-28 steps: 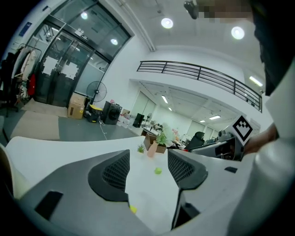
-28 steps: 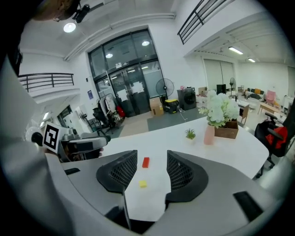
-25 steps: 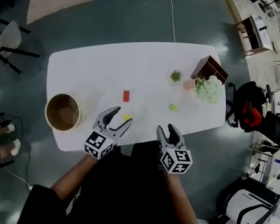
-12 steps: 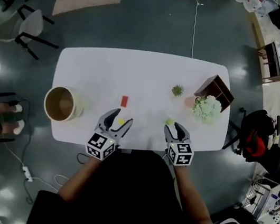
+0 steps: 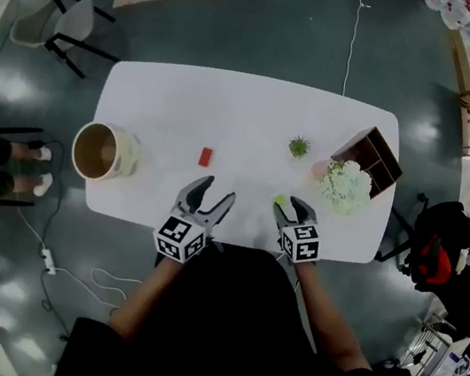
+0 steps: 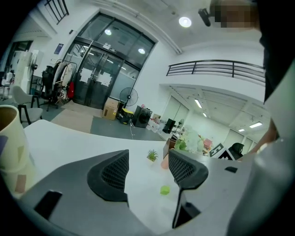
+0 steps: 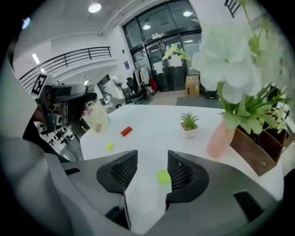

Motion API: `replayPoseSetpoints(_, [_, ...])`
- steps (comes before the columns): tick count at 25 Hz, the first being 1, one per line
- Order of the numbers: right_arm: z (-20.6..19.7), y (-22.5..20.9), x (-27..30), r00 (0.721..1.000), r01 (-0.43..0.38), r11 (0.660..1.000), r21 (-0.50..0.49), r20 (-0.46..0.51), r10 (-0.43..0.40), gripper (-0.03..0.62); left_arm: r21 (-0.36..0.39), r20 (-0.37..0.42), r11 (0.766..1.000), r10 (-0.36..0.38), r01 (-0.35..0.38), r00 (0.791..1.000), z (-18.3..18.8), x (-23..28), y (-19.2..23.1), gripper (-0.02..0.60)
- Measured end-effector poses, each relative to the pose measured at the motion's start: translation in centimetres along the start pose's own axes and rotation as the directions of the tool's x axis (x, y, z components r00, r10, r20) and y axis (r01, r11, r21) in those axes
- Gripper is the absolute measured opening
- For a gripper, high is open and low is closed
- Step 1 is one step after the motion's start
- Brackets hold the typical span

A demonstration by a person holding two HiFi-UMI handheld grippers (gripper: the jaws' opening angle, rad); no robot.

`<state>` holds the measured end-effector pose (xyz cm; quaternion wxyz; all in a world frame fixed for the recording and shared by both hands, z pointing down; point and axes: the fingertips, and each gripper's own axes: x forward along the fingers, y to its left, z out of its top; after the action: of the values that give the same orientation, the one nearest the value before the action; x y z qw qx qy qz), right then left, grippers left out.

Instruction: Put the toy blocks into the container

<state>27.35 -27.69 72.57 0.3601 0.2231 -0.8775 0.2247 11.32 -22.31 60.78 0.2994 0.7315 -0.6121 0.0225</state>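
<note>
A beige round container [image 5: 104, 152] stands at the table's left end; its side also shows in the left gripper view [image 6: 9, 133]. A red block [image 5: 205, 157] lies mid-table. A green block [image 5: 279, 201] lies at the tips of my right gripper [image 5: 293, 207]. In the right gripper view the green block [image 7: 163, 176] sits on the table between the open jaws of that gripper [image 7: 150, 168], close to the right pad. A yellow block [image 7: 109, 146] and the red block [image 7: 126, 131] lie farther left. My left gripper [image 5: 216, 190] is open and empty [image 6: 148, 168]; the head view does not show the yellow block.
The white table [image 5: 257, 114] carries a small potted plant [image 5: 298, 146], white flowers [image 5: 345, 184] in a pink vase [image 7: 220, 137] and a wooden box [image 5: 372, 158] at its right end. Chairs [image 5: 61, 28] stand on the dark floor beyond the left corner.
Both grippers have moved forward over the table's near edge. The right one has sunk so that the green block now lies between its jaws. The left gripper now covers the yellow block.
</note>
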Motion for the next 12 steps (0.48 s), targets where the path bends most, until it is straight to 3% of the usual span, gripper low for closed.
replayPoseSetpoints(12, [-5.6, -1.6, 5.1, 0.981, -0.073, 0.990, -0.117, -0.189, 0.050, 0.176, -0.020, 0.034, 0.985, 0.170, -0.169, 0.985, -0.3, -4.2, 2.0, 0.244])
